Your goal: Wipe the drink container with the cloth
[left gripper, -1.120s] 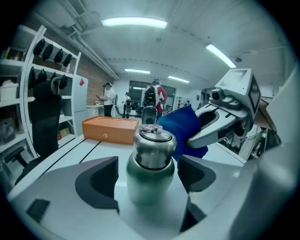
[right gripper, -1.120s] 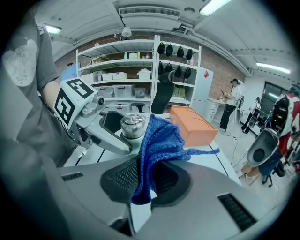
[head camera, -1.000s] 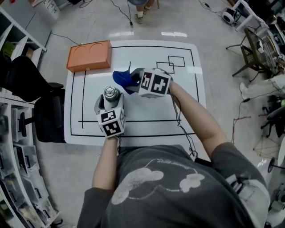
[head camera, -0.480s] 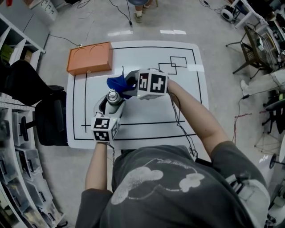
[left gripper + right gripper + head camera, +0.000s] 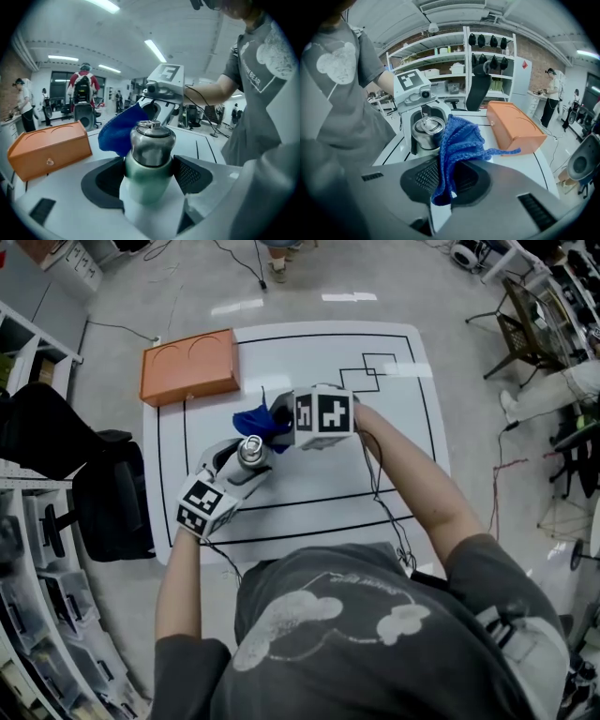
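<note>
A steel-capped, pale green drink container (image 5: 250,450) is held over the white table, and my left gripper (image 5: 241,461) is shut on its body. Both pads press its sides in the left gripper view, around the container (image 5: 150,154). These jaws have just closed a little on it. My right gripper (image 5: 277,420) is shut on a blue knitted cloth (image 5: 253,418), which hangs from the jaws (image 5: 457,145). The cloth lies against the far side of the container's cap (image 5: 426,130). It also shows as the cloth (image 5: 118,132) behind the cap.
An orange box (image 5: 187,365) sits at the table's far left corner. The white table top (image 5: 394,456) has black lines marked on it. A black chair (image 5: 108,493) and shelving stand at the left. People stand in the background of both gripper views.
My left gripper has rolled and swung, its marker cube going down and left, and the container now leans toward the cloth. My right gripper has brought the cloth closer to the cap.
</note>
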A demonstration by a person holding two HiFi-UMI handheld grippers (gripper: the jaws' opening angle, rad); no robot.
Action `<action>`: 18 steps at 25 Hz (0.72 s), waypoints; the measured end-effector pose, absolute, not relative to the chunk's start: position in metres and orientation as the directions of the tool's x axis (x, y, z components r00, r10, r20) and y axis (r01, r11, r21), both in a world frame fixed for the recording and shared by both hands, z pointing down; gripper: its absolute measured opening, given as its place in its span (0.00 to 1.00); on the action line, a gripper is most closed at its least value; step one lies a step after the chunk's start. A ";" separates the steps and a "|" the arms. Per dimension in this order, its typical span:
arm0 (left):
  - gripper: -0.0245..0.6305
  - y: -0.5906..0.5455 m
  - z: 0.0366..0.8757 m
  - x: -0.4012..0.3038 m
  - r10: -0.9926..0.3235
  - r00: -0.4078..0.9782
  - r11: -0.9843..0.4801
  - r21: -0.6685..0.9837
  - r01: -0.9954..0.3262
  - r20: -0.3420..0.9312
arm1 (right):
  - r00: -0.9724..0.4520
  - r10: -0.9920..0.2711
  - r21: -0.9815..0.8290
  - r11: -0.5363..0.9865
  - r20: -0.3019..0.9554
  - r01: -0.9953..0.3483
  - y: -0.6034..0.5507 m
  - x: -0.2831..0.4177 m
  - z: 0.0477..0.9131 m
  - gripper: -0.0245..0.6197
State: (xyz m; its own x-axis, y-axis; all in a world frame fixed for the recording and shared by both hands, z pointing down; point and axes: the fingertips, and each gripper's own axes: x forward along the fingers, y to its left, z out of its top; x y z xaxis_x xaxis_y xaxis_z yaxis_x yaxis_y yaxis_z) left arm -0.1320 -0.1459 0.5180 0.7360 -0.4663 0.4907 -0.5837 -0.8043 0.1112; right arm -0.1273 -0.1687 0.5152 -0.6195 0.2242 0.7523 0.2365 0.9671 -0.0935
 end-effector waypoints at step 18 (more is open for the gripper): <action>0.54 -0.137 0.514 -0.132 -0.153 0.855 -0.965 0.112 -0.237 0.495 | -0.562 0.188 -0.171 0.982 0.805 0.083 -0.169 -0.124 0.573 0.10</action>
